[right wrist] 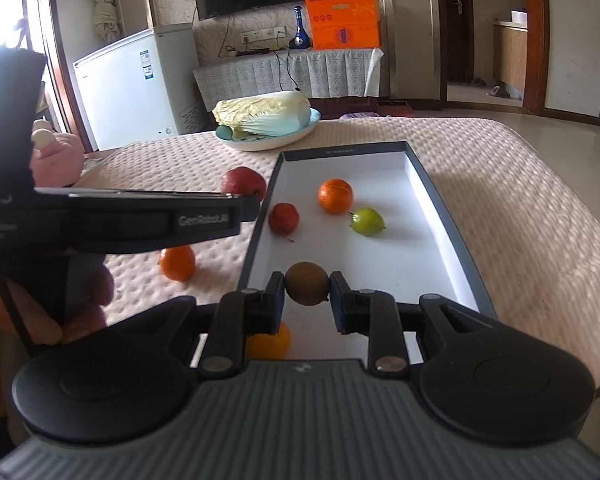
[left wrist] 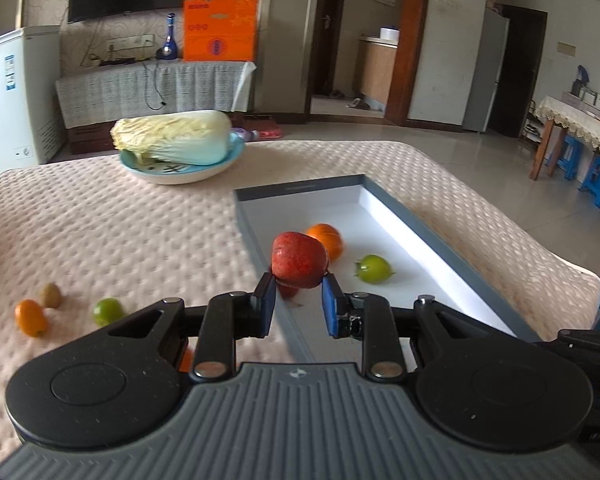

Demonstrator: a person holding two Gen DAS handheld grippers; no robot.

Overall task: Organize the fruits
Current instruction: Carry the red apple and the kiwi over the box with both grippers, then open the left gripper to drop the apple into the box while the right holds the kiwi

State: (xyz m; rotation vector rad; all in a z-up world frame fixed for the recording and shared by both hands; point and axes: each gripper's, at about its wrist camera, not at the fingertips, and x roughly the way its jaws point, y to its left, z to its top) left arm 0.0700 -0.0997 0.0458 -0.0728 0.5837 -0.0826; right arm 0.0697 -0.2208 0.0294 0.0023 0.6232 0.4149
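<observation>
A: Left wrist view first — left gripper is clamping a red apple between its blue pads, jaws closed partway on it, apple riding over the near-left wall of the grey tray.

B: And the right?

A: Right gripper is pinching a brown kiwi, narrow hold, hanging over the tray's near end.

B: Step?

A: Both are carrying fruit to the tray, I'd judge. Release is looking like the next move for each: lower, then open.

B: What's already sitting in there?

A: Orange, green fruit, small red fruit. Another orange one is showing under the right jaws; can't tell whether it's lying inside.

B: Room?

A: White floor on the near right is looking open for the kiwi. Apple has to clear the left wall and miss the small red fruit just past it.

B: Anything waiting outside?

A: On the quilted cover: orange, kiwi, lime-green one, well apart from the tray. Another orange is sitting near the tray's left wall.

B: Hazards?

A: Grippers are working close together, left one crossing the right view. Cabbage on its plate is sitting well beyond the tray's far end, out of the way.
</observation>
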